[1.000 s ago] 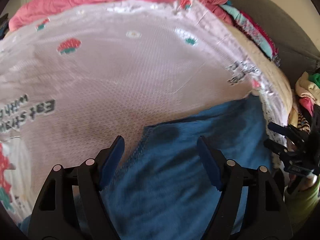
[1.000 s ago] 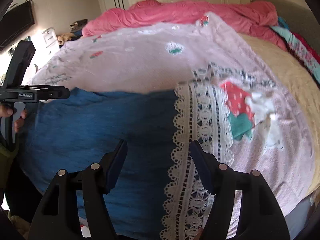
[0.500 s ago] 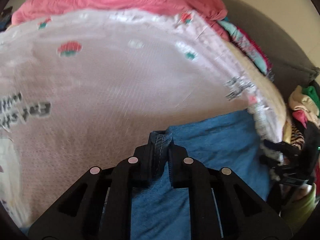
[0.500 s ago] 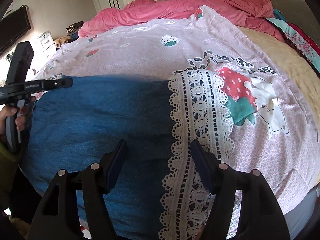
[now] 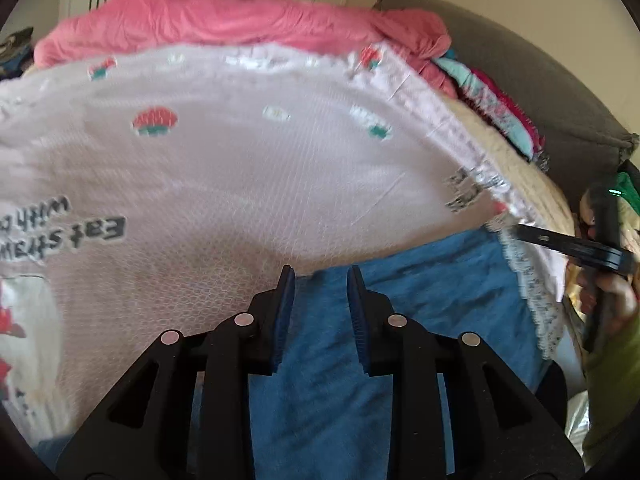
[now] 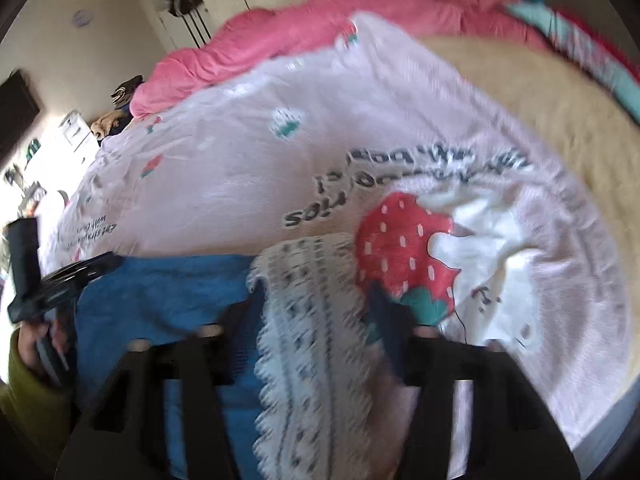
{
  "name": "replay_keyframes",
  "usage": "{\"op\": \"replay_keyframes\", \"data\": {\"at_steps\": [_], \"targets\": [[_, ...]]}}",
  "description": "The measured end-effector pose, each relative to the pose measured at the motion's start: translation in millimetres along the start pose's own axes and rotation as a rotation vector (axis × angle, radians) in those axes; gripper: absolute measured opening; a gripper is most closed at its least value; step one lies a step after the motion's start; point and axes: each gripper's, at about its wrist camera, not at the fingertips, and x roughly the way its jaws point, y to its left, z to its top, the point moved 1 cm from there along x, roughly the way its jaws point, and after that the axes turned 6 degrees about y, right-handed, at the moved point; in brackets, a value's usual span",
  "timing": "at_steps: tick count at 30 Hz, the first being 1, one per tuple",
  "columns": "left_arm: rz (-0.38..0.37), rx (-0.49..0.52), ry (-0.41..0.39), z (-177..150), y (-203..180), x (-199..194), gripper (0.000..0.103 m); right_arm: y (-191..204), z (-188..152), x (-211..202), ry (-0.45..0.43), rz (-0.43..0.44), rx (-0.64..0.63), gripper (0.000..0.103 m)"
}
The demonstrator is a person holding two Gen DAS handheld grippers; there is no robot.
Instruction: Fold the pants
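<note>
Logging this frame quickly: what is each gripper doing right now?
Left gripper: open above the blue pants, holding nothing.
Right gripper: open over the lace trim, holding nothing.

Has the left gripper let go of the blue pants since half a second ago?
Yes. The left gripper has opened over the blue pants, near their edge against the pink blanket.

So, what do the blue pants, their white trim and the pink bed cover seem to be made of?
Blue pants: soft matte woven cloth, possibly light denim; it creases gently. White trim: openwork lace, with scalloped edges and holes showing blue beneath. Pink bed cover: thin quilted or waffle-textured fabric, probably cotton, printed with strawberries; blur leaves the weave uncertain.
</note>
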Motion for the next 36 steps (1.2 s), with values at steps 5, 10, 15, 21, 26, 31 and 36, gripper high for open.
{"op": "replay_keyframes", "data": {"at_steps": [5, 10, 15, 21, 26, 31, 36], "targets": [[-0.045, 0.045, 0.033, -12.4, -19.8, -1.5, 0.025, -4.5, 6.4, 27.8, 0.049, 0.067, 0.007, 0.038], [0.023, 0.034, 0.117, -22.3, -13.7, 31.2, 0.027, 13.8, -2.1, 11.6, -0.015, 0.072, -0.069, 0.017], [0.021, 0.033, 0.108, -21.4, -10.2, 33.0, 0.027, 25.3, 4.5, -10.0, -0.098, -0.01, -0.134, 0.016], [0.013, 0.036, 0.112, -21.2, -9.3, 35.3, 0.027, 21.1, 0.3, 33.7, 0.012, -0.158, -0.16, 0.019], [-0.016, 0.038, 0.123, -19.9, -7.6, 34.5, 0.035, 8.5, -6.5, 17.2, -0.049, -0.124, -0.061, 0.038], [0.007, 0.083, 0.087, -16.4, -21.1, 2.4, 0.057, -3.5, -45.8, -64.5, -0.217, -0.089, -0.004, 0.051], [0.016, 0.099, 0.032, -27.1, -30.8, -33.0, 0.061, 17.2, -100.0, -81.7, -0.182, -0.116, -0.08, 0.052]]}}
